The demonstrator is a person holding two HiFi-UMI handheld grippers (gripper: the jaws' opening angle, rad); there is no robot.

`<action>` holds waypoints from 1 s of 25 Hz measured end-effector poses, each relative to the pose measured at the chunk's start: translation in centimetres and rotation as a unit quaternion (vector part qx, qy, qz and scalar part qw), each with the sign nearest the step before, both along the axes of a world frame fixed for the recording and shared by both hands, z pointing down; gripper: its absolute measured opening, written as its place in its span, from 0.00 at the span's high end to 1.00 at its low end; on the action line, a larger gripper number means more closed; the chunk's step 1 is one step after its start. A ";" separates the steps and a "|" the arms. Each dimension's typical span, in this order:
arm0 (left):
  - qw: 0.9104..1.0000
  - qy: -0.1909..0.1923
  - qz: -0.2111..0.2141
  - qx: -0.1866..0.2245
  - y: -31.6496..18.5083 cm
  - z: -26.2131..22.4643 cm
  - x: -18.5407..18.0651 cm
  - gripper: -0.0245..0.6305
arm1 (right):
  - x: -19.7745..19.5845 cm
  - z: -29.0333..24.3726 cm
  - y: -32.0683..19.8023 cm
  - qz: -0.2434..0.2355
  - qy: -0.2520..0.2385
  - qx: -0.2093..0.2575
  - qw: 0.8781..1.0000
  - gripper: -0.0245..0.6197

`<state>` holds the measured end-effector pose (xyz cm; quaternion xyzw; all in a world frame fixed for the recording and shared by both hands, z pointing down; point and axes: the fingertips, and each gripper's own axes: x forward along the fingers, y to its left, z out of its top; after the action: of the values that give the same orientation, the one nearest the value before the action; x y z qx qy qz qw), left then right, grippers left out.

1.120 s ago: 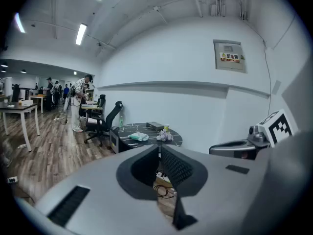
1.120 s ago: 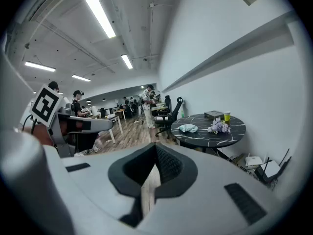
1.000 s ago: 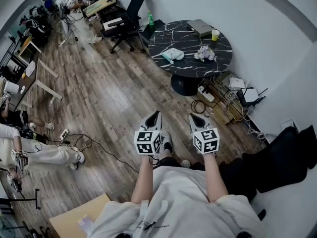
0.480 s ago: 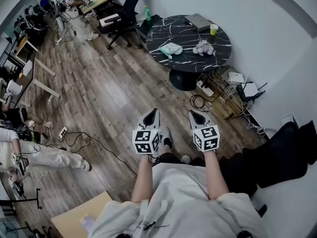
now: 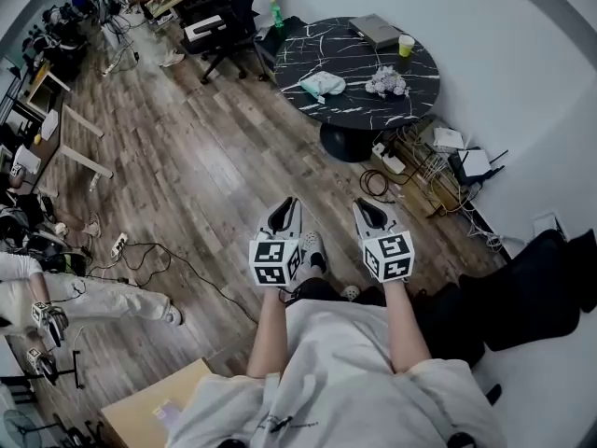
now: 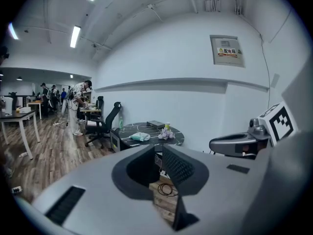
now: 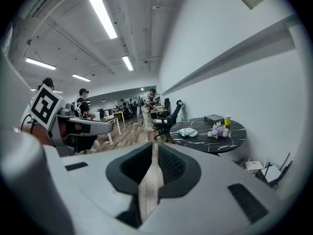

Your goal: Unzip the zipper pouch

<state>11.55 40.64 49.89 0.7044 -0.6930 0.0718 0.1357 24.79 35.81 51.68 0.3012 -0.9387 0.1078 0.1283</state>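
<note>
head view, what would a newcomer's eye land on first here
Nearest are the left gripper and right gripper, held side by side over the wood floor in front of the person. Their jaws have just been opening to a slit, with nothing between them. Beyond them, by the white wall, a round black marble-look table carries a pale green pouch, purple flowers and a yellow cup.

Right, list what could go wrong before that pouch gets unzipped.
1. The pouch lies on the round table, well away from the person; loose cables by the table's foot could trip the approach.
2. A yellow cup and flower bunch stand near the pouch; a careless reach may knock them.
3. The pouch lies loose, so it may slide when pulled.
</note>
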 end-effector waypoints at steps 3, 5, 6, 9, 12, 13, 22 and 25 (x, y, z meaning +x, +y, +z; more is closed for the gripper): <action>1.000 0.015 0.009 0.000 -1.5 0.3 0.0 0.84 | -0.7 0.6 -1.0 -0.010 0.000 -0.009 1.000 0.81; 1.000 0.021 0.012 -0.004 -2.9 0.6 -0.1 0.78 | -1.1 0.8 -1.9 -0.016 0.001 -0.016 1.000 0.73; 1.000 0.019 0.014 -0.007 -3.6 0.7 -0.2 0.77 | -1.3 0.8 -2.5 -0.015 -0.001 -0.019 1.000 0.73; 1.000 0.018 0.020 -0.017 -6.2 1.0 -0.6 0.74 | -1.9 0.7 -4.5 -0.008 -0.005 -0.025 1.000 0.71; 0.999 0.020 0.022 -0.023 -9.0 1.4 -1.7 0.73 | -2.9 1.0 -7.2 -0.005 -0.001 -0.030 1.000 0.70; 0.999 0.020 0.023 -0.025 -10.1 1.4 -2.2 0.73 | -3.2 1.1 -8.2 -0.004 -0.001 -0.031 1.000 0.70; 0.999 0.016 0.035 -0.025 -19.5 0.8 -8.3 0.73 | -8.9 1.3 -17.0 -0.005 0.015 -0.037 0.999 0.70; 0.999 0.012 0.042 -0.027 -22.4 0.8 -11.0 0.73 | -11.7 1.4 -19.7 -0.005 0.017 -0.035 0.999 0.70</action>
<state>0.60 18.19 50.66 0.7301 -0.6585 0.0877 0.1602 13.07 16.12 53.06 0.2933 -0.9336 0.1350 0.1556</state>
